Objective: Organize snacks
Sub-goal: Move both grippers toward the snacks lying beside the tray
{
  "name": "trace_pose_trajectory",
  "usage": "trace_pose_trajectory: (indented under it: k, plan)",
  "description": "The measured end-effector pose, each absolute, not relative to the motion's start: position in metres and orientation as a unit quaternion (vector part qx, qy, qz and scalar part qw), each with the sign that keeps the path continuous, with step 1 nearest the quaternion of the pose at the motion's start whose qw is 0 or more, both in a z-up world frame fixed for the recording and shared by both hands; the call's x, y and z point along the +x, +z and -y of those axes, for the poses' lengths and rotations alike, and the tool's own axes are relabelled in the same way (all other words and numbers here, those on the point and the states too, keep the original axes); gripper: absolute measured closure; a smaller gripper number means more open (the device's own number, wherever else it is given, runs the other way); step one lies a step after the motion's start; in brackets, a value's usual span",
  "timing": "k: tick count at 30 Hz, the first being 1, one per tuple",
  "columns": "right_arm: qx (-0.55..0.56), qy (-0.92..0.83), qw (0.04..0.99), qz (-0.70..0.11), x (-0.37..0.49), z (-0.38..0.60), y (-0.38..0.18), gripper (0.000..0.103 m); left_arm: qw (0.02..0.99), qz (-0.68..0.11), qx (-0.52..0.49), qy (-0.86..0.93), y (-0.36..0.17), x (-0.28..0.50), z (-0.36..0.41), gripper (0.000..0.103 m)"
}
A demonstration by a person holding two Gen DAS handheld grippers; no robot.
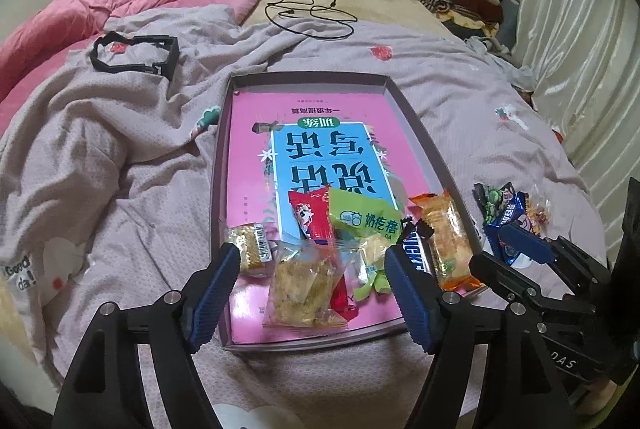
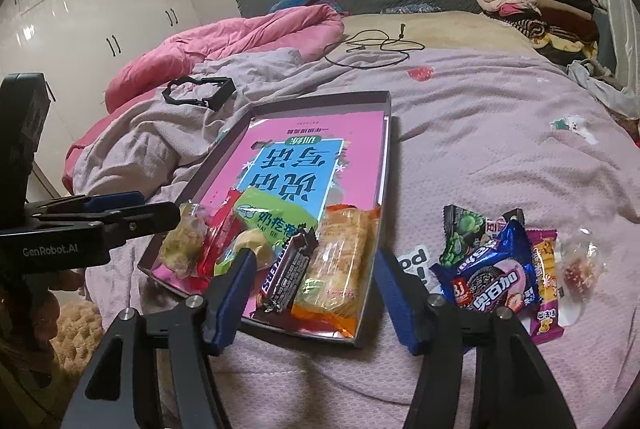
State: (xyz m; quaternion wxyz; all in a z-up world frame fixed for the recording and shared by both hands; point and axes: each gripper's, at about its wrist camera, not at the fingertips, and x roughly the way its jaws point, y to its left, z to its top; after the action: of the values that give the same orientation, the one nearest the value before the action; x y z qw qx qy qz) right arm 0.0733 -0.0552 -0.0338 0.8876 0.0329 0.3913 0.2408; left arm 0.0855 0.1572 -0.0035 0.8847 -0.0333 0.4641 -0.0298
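Observation:
A shallow box (image 1: 412,133) (image 2: 384,149) lies on the bed with a pink and blue book in it. Several snacks lie at its near end: a clear packet of yellow snack (image 1: 304,285), a red packet (image 1: 310,217), a green packet (image 1: 364,215) (image 2: 272,217), a Snickers bar (image 2: 288,269) (image 1: 414,249) and an orange packet (image 2: 340,269) (image 1: 448,241). More snacks lie on the sheet to the right, among them a blue Oreo packet (image 2: 488,281). My left gripper (image 1: 312,269) is open and empty above the near snacks. My right gripper (image 2: 316,261) is open and empty over the box's near right corner.
The bed has a lilac sheet (image 1: 120,189), a pink quilt (image 2: 224,41), a black frame part (image 1: 132,53), a black cable (image 2: 376,49) and stacked clothes (image 2: 536,1) at the far right. White wardrobes (image 2: 100,1) stand on the left.

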Motion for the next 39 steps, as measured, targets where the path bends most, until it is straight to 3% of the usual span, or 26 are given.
trace_pose_trajectory:
  k: [39]
  plan:
    - [0.073,0.172,0.927,-0.326,0.062,0.143,0.004,0.029,0.893,-0.439,-0.053,-0.089,0.035,0.08,-0.083,0.025]
